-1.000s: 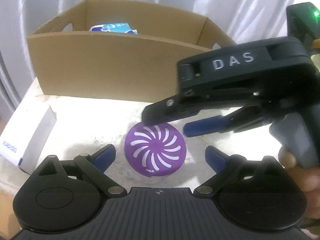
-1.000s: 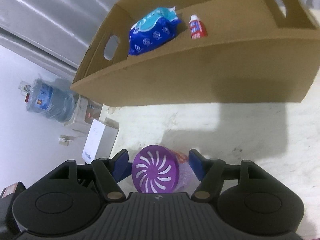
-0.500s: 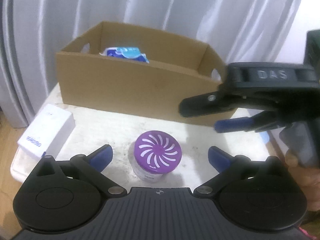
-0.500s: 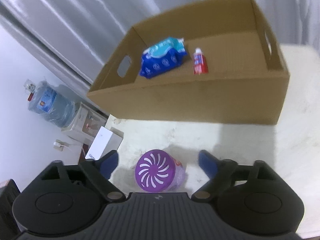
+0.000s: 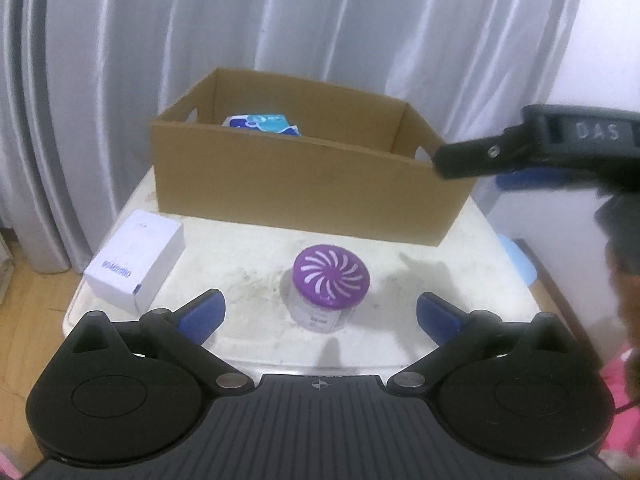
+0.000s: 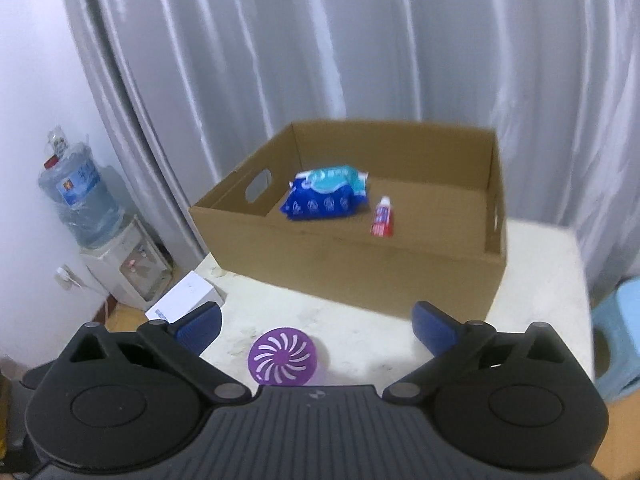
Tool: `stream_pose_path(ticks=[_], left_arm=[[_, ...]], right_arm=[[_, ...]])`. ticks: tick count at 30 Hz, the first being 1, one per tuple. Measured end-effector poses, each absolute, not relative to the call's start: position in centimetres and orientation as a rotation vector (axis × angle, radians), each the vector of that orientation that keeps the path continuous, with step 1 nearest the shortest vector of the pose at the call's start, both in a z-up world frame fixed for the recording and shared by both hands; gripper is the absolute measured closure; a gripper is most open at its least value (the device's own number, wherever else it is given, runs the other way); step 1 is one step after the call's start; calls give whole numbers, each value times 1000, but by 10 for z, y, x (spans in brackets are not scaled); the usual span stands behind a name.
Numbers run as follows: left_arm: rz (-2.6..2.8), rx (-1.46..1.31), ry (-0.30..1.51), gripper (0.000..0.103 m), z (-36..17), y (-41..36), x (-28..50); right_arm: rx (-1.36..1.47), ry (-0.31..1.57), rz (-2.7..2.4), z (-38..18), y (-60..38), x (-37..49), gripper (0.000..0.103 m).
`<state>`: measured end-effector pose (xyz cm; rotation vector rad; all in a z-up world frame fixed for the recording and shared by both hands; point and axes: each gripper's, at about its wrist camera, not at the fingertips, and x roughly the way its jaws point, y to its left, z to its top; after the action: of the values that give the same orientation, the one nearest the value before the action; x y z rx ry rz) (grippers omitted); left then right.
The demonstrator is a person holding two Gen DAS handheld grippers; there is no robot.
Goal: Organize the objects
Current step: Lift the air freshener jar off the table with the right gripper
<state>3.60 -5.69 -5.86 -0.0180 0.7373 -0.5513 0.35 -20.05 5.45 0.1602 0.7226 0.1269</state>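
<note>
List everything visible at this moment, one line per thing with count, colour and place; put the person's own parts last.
cardboard box: 1, brown, open-topped, at the back of the table
wipes pack: 1, blue and teal, inside the box, left part
small tube: 1, red and white, inside the box, right of the wipes pack
air freshener jar: 1, purple slotted lid, upright on the table in front of the box
white carton: 1, white with blue print, front left corner of the table
table: 1, off-white, stained
curtain: grey-white, behind the table
water dispenser: 1, white with a blue bottle, on the floor at left
stool: 1, light blue, on the floor at right
left gripper: black with blue pads, open, empty
right gripper: same, open, empty
</note>
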Motion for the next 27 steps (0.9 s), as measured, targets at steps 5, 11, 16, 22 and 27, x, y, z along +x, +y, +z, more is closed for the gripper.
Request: stream_pose_path(ticks=[5,11,16,22,27], left_arm=[[-543,16,739,0,-68,-51,25],[-570,51,707,0,-74,-50,15],[-627,3,687,0,-74,-52,20],[-674,13,681,0,-76,-63,36],[-678,114,658,0,-85,-72,46]], right_arm=[[73,662,113,62,-200,-11,0],[115,687,134,55,-203,-14,0],[95,702,146,50,-196,-8,0],[108,740,198,43,-192,7,0],[131,869,296,26,-182,33,0]])
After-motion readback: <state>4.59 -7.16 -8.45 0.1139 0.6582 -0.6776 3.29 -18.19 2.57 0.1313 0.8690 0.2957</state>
